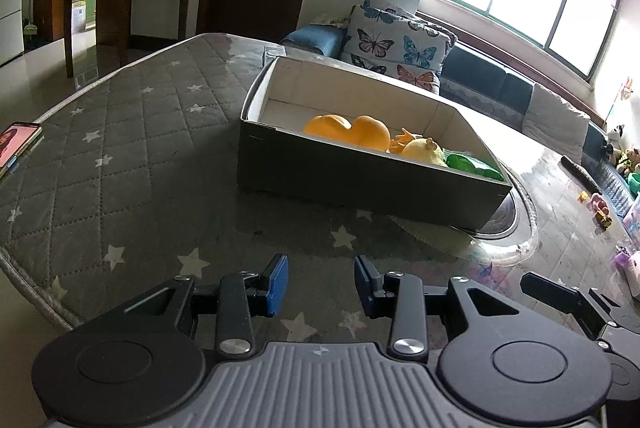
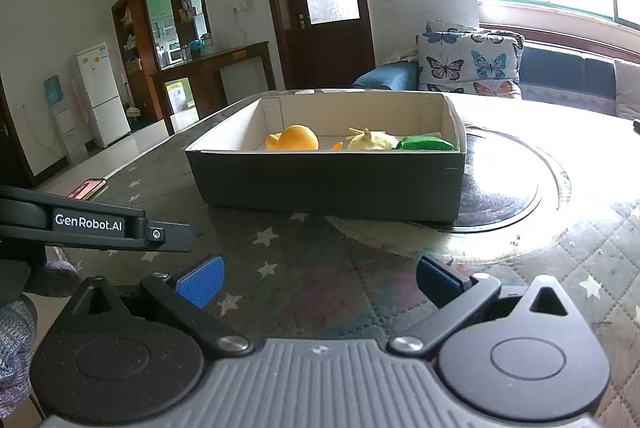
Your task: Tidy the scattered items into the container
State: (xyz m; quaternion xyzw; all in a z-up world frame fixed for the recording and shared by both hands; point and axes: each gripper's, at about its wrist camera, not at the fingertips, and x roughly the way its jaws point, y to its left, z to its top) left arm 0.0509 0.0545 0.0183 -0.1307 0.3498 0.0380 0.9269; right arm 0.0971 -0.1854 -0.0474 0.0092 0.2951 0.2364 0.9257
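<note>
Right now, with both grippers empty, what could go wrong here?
The box sits partly on the round glass plate, so a nudge might slide it. The phone lies at the table edge and could get knocked off. The left gripper and right gripper are close together and could collide.

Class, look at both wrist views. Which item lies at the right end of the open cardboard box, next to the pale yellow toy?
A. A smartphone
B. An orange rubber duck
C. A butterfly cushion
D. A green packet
D: in the right wrist view, the flat green packet lies at the right end of the dark, white-lined cardboard box, beside the pale yellow toy; the orange rubber duck sits further left.
</note>
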